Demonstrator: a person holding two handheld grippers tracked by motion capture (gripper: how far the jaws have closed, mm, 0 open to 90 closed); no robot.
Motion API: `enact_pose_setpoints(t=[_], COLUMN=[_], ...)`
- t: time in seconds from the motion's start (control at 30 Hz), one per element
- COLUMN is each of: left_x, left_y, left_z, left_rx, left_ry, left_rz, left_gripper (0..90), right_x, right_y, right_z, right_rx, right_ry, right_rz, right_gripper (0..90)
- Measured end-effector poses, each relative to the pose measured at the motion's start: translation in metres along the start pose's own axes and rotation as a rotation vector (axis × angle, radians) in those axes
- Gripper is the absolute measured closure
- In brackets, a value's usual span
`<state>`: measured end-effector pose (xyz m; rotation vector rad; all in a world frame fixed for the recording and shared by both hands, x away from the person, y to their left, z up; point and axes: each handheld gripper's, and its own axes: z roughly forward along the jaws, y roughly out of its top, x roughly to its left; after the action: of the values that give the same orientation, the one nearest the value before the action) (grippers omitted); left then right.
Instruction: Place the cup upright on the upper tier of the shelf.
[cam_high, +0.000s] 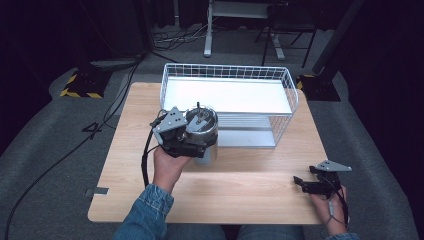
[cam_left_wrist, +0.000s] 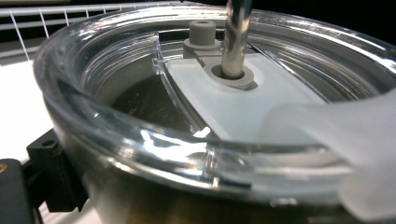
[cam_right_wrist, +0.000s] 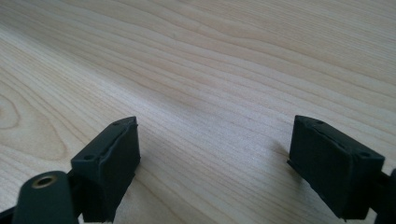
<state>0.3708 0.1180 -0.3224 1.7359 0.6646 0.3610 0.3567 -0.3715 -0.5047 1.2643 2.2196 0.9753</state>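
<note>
High view: the left claw (cam_high: 192, 137) is clamped on the side of a steel tumbler (cam_high: 204, 131), which stands upright near the middle of the wooden worktop (cam_high: 240, 190), just in front of a white wire basket (cam_high: 227, 75). The tumbler carries a clear lid with a straw (cam_high: 198, 106) rising from it. Whether its base touches the worktop cannot be told from here. A hand in a denim sleeve (cam_high: 150, 210) comes in from the bottom and grips this claw. The right claw (cam_high: 299, 182) sits low at the near right corner of the worktop, well apart from the tumbler, held by the other hand.

Left gripper view: the clear lid (cam_left_wrist: 140, 140) is right against the camera, with a frosted slider and the metal straw (cam_left_wrist: 236, 37) passing through a grey grommet. 1 black jaw shows at the lower left, pressed against the tumbler wall. The wire basket (cam_left_wrist: 56, 18) shows behind, at the upper left.

Right gripper view: the 2 black jaws stand apart over bare wood grain, with nothing between them, low over the worktop (cam_right_wrist: 210, 70).
</note>
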Motion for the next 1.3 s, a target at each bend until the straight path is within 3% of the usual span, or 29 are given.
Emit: enact_pose_setpoints(t=[0.27, 0.63, 0.87, 1.3], left_x=[0.006, 0.012, 0.019, 0.028], left_y=[0.023, 0.05, 0.068, 0.106], left_z=[0.001, 0.007, 0.013, 0.037], left_rx=[-0.012, -0.015, -0.033, -0.067], left_ry=[-0.027, -0.027, -0.027, -0.009], left_rz=[0.0, 0.021, 0.012, 0.013], left_gripper=[3.3, 3.3, 3.3, 3.3], right_x=[0.0, 0.0, 0.0, 0.0], right_y=[0.0, 0.0, 0.0, 0.0], right_z=[0.0, 0.0, 0.0, 0.0], right_rx=[0.0, -0.003, -0.003, -0.004], right_ry=[0.002, 0.001, 0.0, -0.006], right_rz=[-0.001, -0.002, 0.0, 0.0], right_gripper=[17.2, 17.5, 17.7, 17.9])
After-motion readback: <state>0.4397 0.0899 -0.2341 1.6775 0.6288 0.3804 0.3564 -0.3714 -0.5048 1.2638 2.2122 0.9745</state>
